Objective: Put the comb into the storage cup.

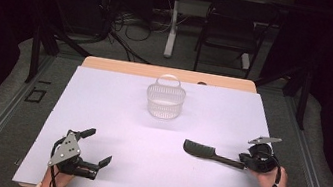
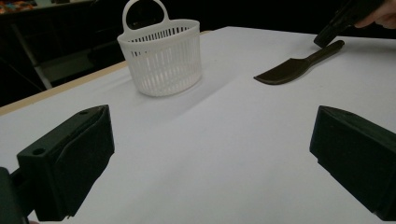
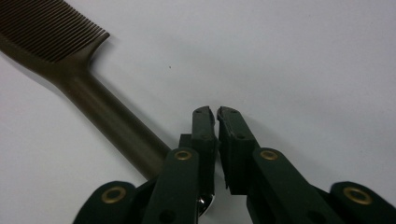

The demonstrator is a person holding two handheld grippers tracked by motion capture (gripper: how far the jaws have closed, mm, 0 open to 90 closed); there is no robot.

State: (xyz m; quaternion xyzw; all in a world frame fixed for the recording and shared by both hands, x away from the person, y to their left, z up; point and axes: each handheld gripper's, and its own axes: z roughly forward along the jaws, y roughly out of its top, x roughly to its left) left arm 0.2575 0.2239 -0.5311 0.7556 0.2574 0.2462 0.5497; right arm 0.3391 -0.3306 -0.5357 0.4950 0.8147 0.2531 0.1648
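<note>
A dark comb (image 1: 201, 150) lies flat on the white table sheet (image 1: 152, 172), teeth end to the left and handle pointing right. My right gripper (image 1: 243, 162) is low at the end of that handle. In the right gripper view its jaws (image 3: 216, 112) stand almost together with only a thin slit and nothing between them. The comb's handle (image 3: 107, 116) runs under the left jaw, which hides its end. My left gripper (image 1: 98, 146) rests at the near left, wide open and empty. In its own view (image 2: 210, 158) it looks toward the white basket (image 2: 161, 58) and the comb (image 2: 289, 72).
A white slotted basket (image 1: 165, 101) with a loop handle stands upright at the middle back of the table. Beyond the table's far wooden edge (image 1: 167, 73) are a black chair (image 1: 230, 28), a table leg and cables on the floor.
</note>
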